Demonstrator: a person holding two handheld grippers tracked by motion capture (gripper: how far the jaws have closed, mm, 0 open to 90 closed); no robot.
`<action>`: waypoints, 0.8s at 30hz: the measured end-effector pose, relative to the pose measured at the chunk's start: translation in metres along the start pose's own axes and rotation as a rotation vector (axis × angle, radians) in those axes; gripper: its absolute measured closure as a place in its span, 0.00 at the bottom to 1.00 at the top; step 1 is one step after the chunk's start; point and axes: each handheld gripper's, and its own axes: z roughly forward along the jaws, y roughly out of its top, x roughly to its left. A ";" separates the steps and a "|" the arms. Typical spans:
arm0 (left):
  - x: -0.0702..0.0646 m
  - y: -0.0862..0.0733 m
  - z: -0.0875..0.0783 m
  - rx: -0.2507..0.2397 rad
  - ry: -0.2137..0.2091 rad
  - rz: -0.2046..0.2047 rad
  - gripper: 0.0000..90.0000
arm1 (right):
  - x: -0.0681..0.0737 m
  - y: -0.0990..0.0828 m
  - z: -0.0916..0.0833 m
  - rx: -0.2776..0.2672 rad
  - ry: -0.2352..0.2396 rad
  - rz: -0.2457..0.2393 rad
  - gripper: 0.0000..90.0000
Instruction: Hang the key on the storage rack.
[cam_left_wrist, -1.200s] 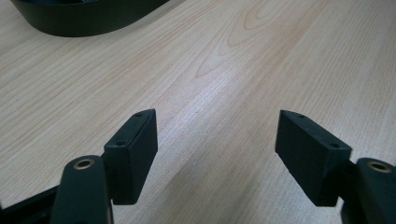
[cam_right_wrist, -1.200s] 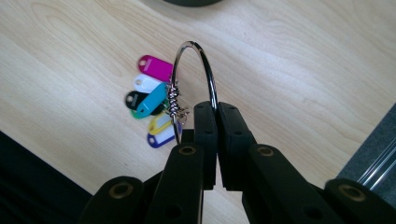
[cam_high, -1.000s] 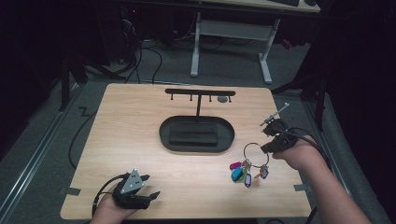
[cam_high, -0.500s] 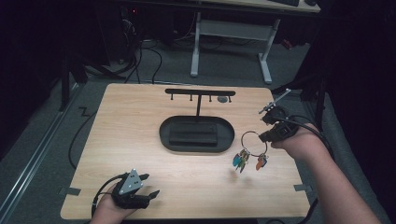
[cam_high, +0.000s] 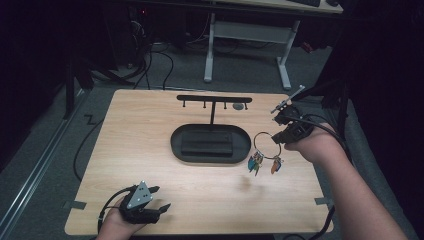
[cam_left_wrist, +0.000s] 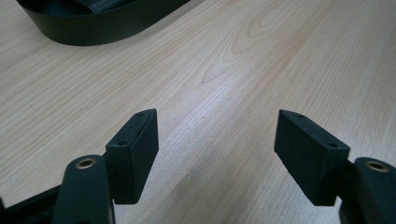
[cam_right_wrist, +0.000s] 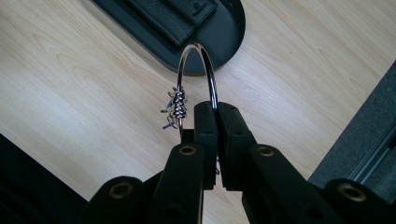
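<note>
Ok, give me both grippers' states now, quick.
Left gripper: open, holding nothing, low over the table.
Right gripper: shut on the key ring, keys hanging clear of the table.

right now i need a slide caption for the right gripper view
Right gripper shut on a big metal key ring, held above the wooden table near the black tray.
</note>
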 end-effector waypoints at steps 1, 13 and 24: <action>0.000 0.000 0.000 -0.001 0.000 -0.002 0.35 | 0.001 0.003 0.001 0.000 0.003 0.001 0.98; -0.001 0.000 0.000 0.001 -0.008 0.007 0.35 | 0.000 0.023 0.012 0.018 0.009 -0.011 0.98; 0.002 -0.004 -0.002 0.006 -0.004 -0.006 0.35 | -0.008 0.049 0.019 -0.012 0.010 -0.005 0.98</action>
